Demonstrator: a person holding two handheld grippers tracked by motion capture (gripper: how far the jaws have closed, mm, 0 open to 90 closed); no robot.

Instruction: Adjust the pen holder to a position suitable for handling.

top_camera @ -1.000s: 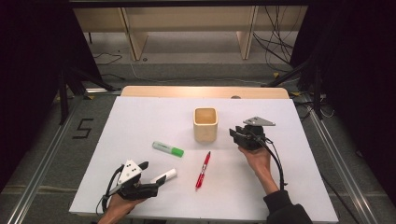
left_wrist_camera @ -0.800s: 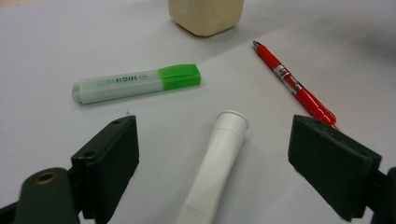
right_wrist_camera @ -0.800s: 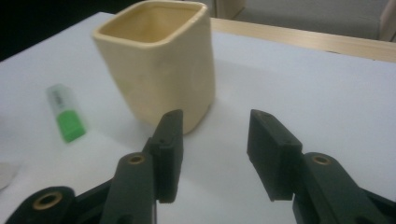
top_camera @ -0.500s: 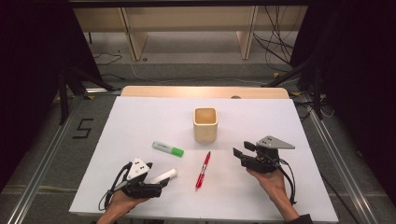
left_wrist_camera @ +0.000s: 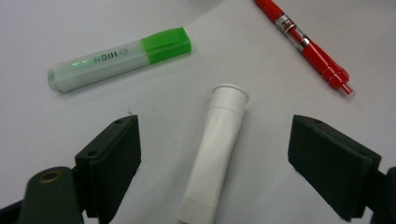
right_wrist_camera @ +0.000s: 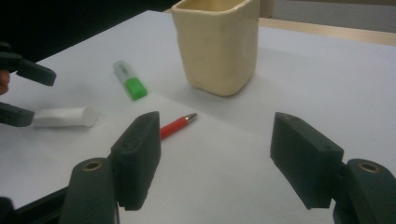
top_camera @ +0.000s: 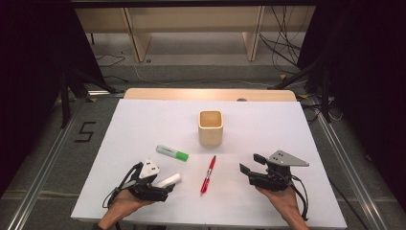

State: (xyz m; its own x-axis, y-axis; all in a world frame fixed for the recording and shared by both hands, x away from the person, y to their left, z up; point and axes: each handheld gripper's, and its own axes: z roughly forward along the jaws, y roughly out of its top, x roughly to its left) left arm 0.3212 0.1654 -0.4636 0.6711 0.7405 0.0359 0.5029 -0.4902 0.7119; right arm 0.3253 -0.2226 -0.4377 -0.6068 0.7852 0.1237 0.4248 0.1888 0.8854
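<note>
My left gripper (top_camera: 165, 188) rests at the near left of the white table (top_camera: 143, 120). It is open, and a white tube (left_wrist_camera: 215, 154) lies between its pads without touching either. The same tube (top_camera: 171, 180) points away to the right in the high view. A green highlighter (top_camera: 172, 153) lies just beyond it, and a red pen (top_camera: 208, 174) lies at the middle front. My right gripper (top_camera: 249, 163) is at the near right, facing left toward the pen (right_wrist_camera: 175, 126). Its jaws have just been opening and hold nothing. A cream square cup (top_camera: 211, 127) stands upright mid-table.
A wooden strip (top_camera: 210, 94) borders the table's far edge, with shelving and cables on the floor behind. Metal rails run along both sides. In the right gripper view the other gripper (right_wrist_camera: 18, 93) sits at the far left beside the tube (right_wrist_camera: 65, 116).
My right gripper has drawn back from beside the cup to the near right of the table, and its jaws stand wider. The left gripper and the objects have stayed put.
</note>
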